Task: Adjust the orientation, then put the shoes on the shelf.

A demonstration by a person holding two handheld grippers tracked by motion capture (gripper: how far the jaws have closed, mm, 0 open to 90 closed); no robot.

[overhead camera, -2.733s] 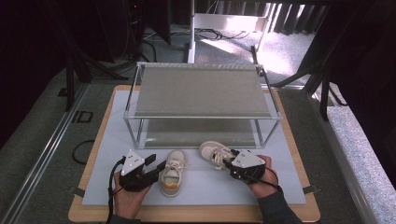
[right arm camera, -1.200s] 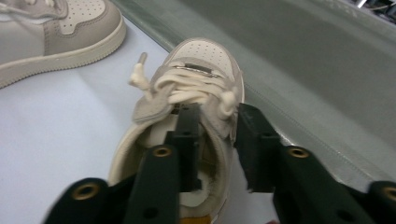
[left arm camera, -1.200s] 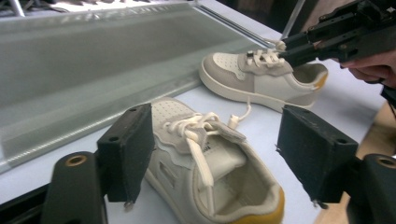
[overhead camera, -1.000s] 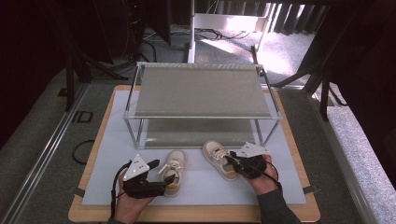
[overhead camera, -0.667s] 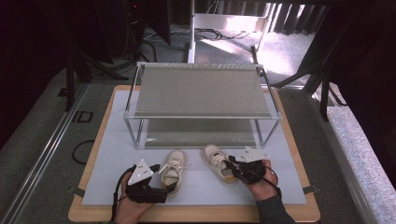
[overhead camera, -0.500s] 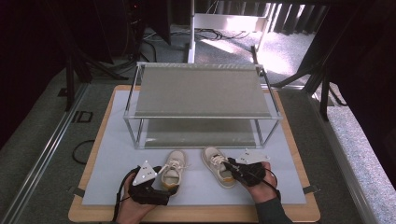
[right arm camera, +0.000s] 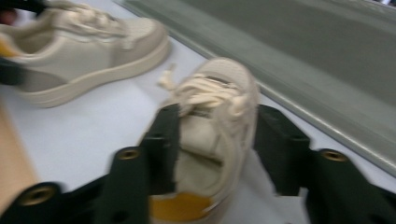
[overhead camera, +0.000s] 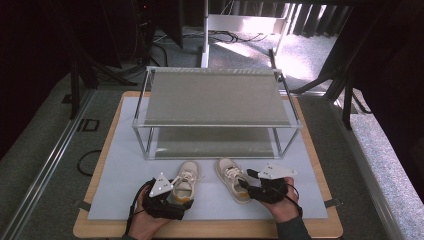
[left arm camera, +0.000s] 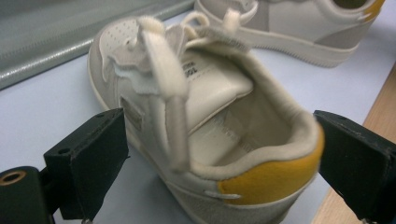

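Releasing both: left gripper (left arm camera: pixel 219 154) wide around left sneaker (left arm camera: pixel 201 116), right gripper (right arm camera: pixel 215 144) just opening around right sneaker (right arm camera: pixel 215 121); laces could snag on retreat.

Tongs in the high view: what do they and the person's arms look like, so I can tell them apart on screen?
Both tongs, left and right, are black, each topped by a grey three-cornered plate and trailing a black cable. The jaws are blocky black pads with brass-ringed holes behind them. A dark sleeve covers the right forearm.
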